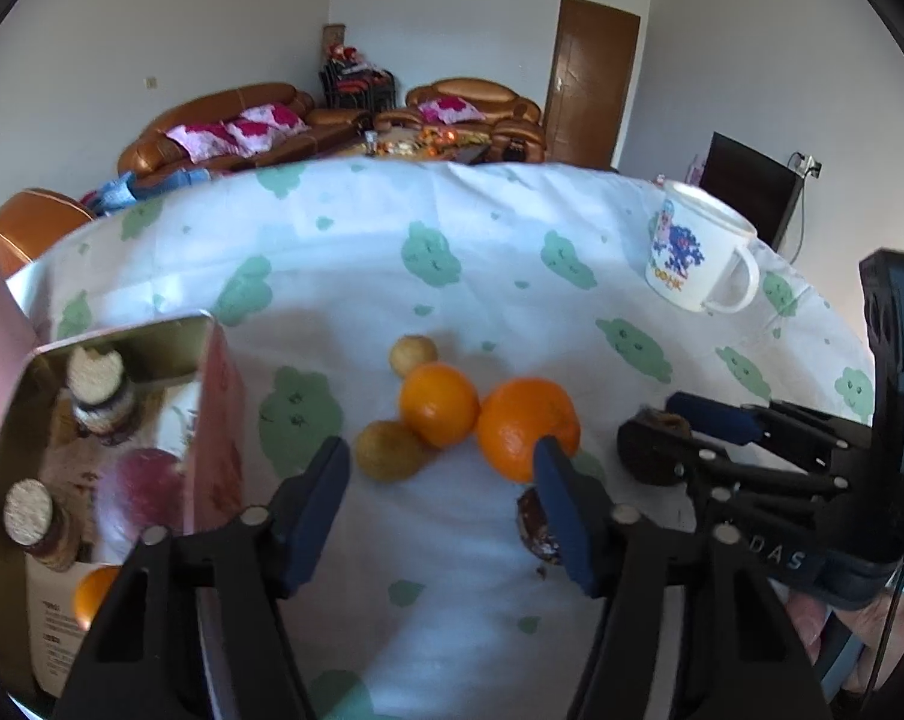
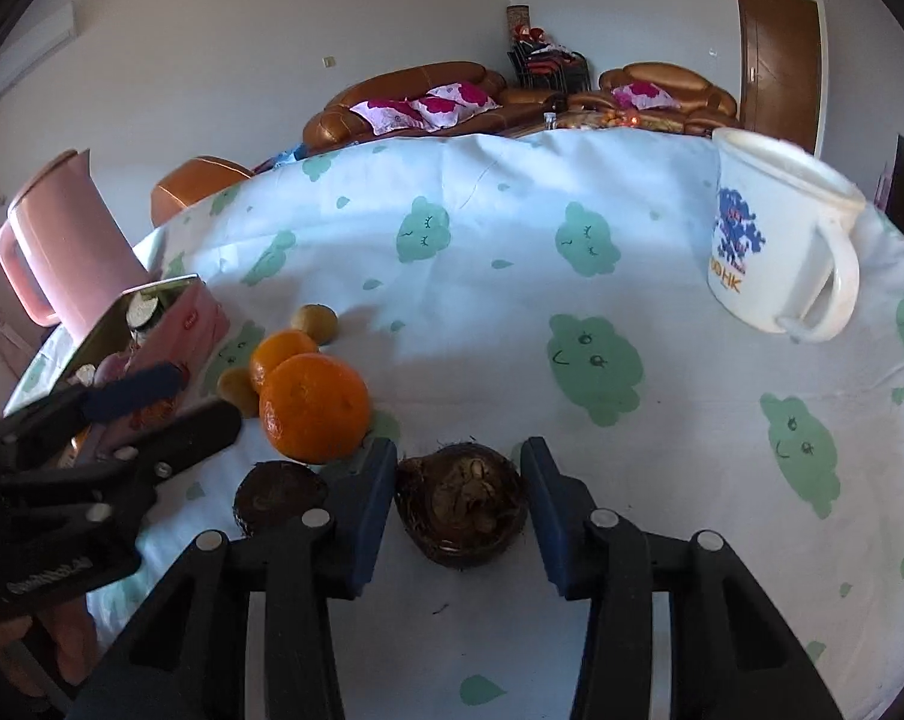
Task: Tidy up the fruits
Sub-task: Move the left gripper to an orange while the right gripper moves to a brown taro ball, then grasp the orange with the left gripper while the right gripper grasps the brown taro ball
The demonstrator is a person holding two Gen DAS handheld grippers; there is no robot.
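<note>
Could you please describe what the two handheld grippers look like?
The left gripper and right gripper match: black plastic linkage arms with silver rivets and flat dark-blue finger pads. White lettering marks the right gripper's black body in the left wrist view. No sleeves are visible.

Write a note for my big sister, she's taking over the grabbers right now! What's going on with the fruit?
Left gripper: open over the cloth, nothing between its fingers, pointed at the fruit pile.
Right gripper: fingers either side of a brown hairy fruit, small gaps showing, not gripped yet.
Loose on the table: two oranges, two small yellowish fruits, a second brown fruit.
Pink box, far left: already holds some fruit.
Left to do: close on the brown fruit, carry it to the box, probably; then the rest. White mug stays clear.
</note>
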